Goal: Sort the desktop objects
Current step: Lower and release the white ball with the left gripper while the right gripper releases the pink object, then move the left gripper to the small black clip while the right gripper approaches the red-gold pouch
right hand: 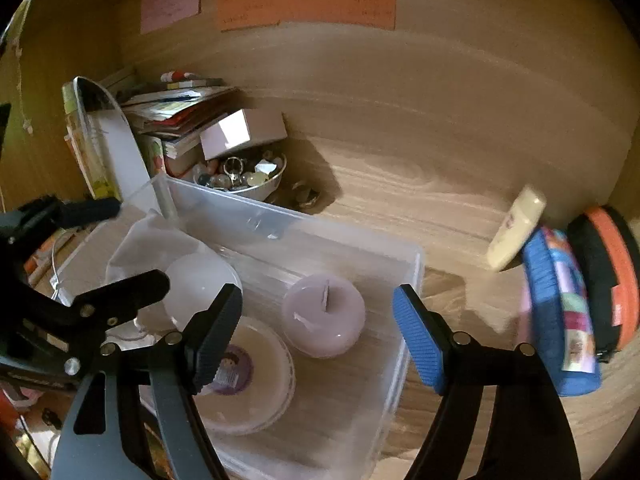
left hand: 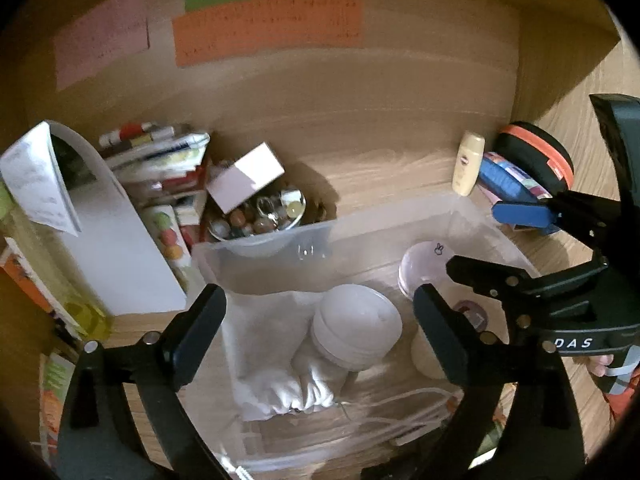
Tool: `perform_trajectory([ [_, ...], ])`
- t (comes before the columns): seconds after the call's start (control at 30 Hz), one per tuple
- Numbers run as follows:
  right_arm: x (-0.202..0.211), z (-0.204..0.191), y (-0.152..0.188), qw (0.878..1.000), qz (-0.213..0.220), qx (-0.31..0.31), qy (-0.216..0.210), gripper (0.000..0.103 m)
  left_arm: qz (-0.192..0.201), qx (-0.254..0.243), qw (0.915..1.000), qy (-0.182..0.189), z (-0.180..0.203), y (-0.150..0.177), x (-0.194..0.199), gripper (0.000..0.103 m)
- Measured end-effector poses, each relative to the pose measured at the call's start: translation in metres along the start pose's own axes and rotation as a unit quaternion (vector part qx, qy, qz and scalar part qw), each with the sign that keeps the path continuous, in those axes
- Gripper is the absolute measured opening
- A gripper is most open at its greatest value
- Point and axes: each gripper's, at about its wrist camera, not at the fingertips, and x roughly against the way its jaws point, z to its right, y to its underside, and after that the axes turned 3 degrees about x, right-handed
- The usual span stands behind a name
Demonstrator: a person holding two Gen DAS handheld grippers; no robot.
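- Nearest, the left gripper [left hand: 320, 320] hung over the clear plastic bin [left hand: 264, 240] with its jaws spread wide and nothing pinched between them; directly under the gap, inside the bin, lay a white round container [left hand: 356, 332] resting on a white drawstring pouch [left hand: 276, 368]; a white cable [left hand: 404, 400] trailed along the bin's near side.
- The right gripper [right hand: 318, 336] stood over the same bin, jaws likewise apart and empty, one pad black and the other blue; beneath it in the bin sat a cream tub with a purple label [right hand: 240, 376], and just beyond that a lilac candle [right hand: 324, 320]; the blue pad hung out past the bin's right wall.
- By my reading, a placing step had just ended: both tools open and empty over the bin, several things already gathered inside it.
- Still outside, right of the bin on the wooden desk [right hand: 400, 168], waited a cream bottle [right hand: 516, 228], a blue patterned pouch [right hand: 560, 320] and an orange-and-black case [right hand: 612, 280], the three crowded together.
- Beyond the bin's far wall, a bowl of beads and trinkets [right hand: 244, 176] sat touching it, a pale box [right hand: 240, 132] perched on the bowl; farther left of the bin, a heap of books and papers [right hand: 176, 112].
- The next move probably called for lifting clear of the bin's rim and swinging the right gripper to the cream bottle; being tilted, it could tip if nudged.
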Motion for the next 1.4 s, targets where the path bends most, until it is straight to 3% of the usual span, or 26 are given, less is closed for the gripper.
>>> perform_trajectory([
  [0.3,0.042,-0.006,0.012,0.999,0.023,0.01,0.03,0.084,0.021,-0.009,0.9996,-0.017,-0.002,0.005,0.035,0.098],
  [0.7,0.092,-0.024,0.055,0.998,0.032,0.018,0.046,0.089,0.0,-0.001,0.9993,-0.036,-0.013,0.036,0.074,0.099],
  [1.13,0.113,-0.041,0.118,1.0,0.01,0.004,0.015,0.089,-0.05,0.003,0.9975,-0.05,-0.028,0.093,0.093,0.099],
  [1.27,0.111,-0.051,0.135,1.0,-0.008,0.013,-0.01,0.089,-0.074,0.001,0.9963,-0.043,-0.032,0.116,0.093,0.099],
  [1.4,0.111,-0.056,0.149,0.999,-0.022,0.014,-0.029,0.086,-0.073,-0.002,0.9968,-0.034,-0.032,0.134,0.1,0.099],
])
